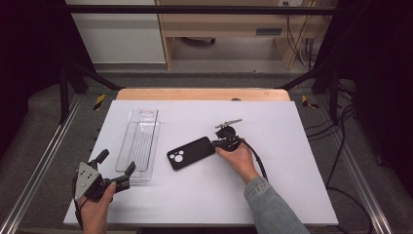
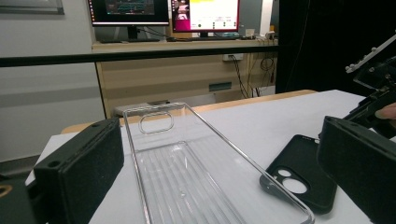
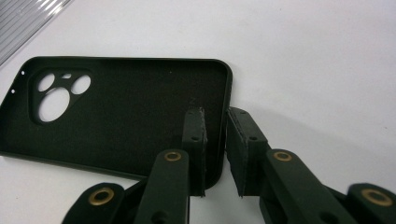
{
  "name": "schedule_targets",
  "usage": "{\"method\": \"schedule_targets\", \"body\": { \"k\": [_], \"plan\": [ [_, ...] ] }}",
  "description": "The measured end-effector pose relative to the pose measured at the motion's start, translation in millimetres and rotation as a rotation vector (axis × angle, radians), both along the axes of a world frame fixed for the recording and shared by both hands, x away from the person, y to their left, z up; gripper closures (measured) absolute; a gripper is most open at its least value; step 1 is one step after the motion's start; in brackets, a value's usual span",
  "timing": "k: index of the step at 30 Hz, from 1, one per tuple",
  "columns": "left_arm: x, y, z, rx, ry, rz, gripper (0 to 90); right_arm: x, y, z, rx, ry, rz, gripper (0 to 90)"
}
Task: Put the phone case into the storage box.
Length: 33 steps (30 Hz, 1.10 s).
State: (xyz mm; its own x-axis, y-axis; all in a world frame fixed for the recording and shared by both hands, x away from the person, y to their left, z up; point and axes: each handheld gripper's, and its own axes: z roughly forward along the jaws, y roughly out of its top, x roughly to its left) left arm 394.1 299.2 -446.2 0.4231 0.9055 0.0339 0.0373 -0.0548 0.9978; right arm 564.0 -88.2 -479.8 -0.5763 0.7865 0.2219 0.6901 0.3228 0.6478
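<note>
1. White sheeting covers the counter (image 1: 272, 195), with a wooden edge at its far side and dark floor around it.
2. A black phone case (image 1: 190, 152) lies open side up near the counter's middle, its camera cutout toward 8 o'clock in the high view.
3. The right hand-held gripper (image 1: 214, 145), held in a hand with a denim sleeve, sits at the case's 3 o'clock end. In the right gripper view its jaws stand narrow, one inside the case and one outside, straddling the end wall (image 3: 223, 121); whether the pads press it, I cannot tell.
4. A clear plastic case (image 1: 140, 144) lies at 9 o'clock of the black one, just apart.
5. The left hand-held gripper (image 1: 116, 168) rests at the clear case's near end, jaws wide, holding nothing.
</note>
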Motion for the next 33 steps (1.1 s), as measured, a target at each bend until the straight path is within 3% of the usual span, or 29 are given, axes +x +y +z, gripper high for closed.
{"method": "schedule_targets", "body": {
  "k": [17, 27, 30, 33],
  "plan": [
    [0.4, -1.7, -0.1, -0.006, 0.002, -0.011, 0.3, 0.3, -0.6, -3.0, -0.002, 0.008, -0.016, 84.4],
    [1.4, -1.7, -0.2, -0.008, 0.002, -0.011, 0.3, -3.4, 3.6, -2.2, -0.03, -0.021, -0.035, 88.2],
    [2.2, -1.9, -0.3, -0.009, 0.007, -0.011, 0.4, -4.0, 2.9, -1.6, -0.019, -0.014, -0.034, 88.7],
    [2.2, -3.5, 0.9, -0.032, 0.008, -0.007, 0.5, -7.5, -1.5, 4.1, -0.012, -0.043, -0.033, 88.9]
  ]
}}
